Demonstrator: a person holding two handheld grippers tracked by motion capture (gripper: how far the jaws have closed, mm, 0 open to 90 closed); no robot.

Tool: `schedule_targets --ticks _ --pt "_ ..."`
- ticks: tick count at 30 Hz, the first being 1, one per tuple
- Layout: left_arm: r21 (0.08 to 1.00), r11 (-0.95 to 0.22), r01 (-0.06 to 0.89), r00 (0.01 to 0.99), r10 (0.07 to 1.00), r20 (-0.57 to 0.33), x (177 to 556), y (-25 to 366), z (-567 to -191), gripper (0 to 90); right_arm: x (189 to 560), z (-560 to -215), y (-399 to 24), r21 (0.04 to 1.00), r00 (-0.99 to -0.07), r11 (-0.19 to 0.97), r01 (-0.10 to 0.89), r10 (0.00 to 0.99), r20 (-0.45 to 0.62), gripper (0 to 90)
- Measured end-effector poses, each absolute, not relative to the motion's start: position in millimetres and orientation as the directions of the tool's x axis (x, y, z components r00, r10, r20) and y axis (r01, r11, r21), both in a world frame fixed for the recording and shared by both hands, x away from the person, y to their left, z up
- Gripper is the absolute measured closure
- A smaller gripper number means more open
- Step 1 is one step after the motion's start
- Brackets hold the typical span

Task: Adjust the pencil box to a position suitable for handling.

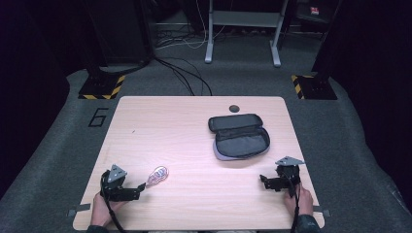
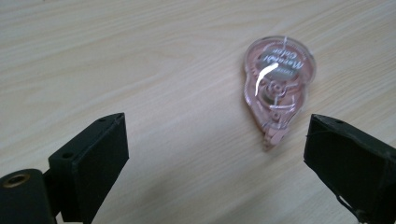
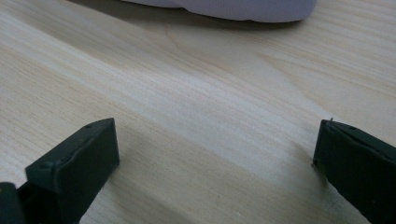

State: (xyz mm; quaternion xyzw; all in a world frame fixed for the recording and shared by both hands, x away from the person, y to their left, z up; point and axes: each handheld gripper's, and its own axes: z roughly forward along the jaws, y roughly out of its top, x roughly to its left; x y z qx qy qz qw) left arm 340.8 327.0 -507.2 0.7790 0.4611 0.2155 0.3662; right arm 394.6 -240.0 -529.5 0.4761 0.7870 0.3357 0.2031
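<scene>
Flat, teardrop-shaped clear plastic tape dispenser [image 2: 277,88] on woodgrain.

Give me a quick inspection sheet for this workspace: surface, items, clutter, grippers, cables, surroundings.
Surface: light wood table, bare, one dark round spot near the far edge.
Job's things: pink correction tape dispenser flat, front left; black pencil case open, right of centre.
Clutter: nothing seen.
Grippers: left gripper open, just short of the dispenser; right gripper open, nothing between its jaws.
Cables: one trails from each gripper; more on the floor beyond.
Surroundings: grey carpet, hazard-striped stand bases, metal frame.
</scene>
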Motion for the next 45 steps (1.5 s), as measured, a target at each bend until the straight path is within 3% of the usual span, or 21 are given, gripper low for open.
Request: schedule_targets --ticks 20,40,45 --pt "0.769 -0.382 0.512 0.59 0.807 0.008 363 286 -512 9.3 395 -530 -240 0.722 -0.465 0.323 0.612 0.885 -0.001 0.0" --pt "0.753 -0.401 0.522 0.597 0.802 0.014 369 274 -521 48.4 395 -530 -240 0.722 -0.465 0.322 0.612 0.885 -0.001 0.0" --pt "0.747 -0.392 0.537 0.59 0.808 0.0 369 274 -523 48.3 395 -530 -240 0.722 -0.464 0.321 0.614 0.886 0.001 0.0"
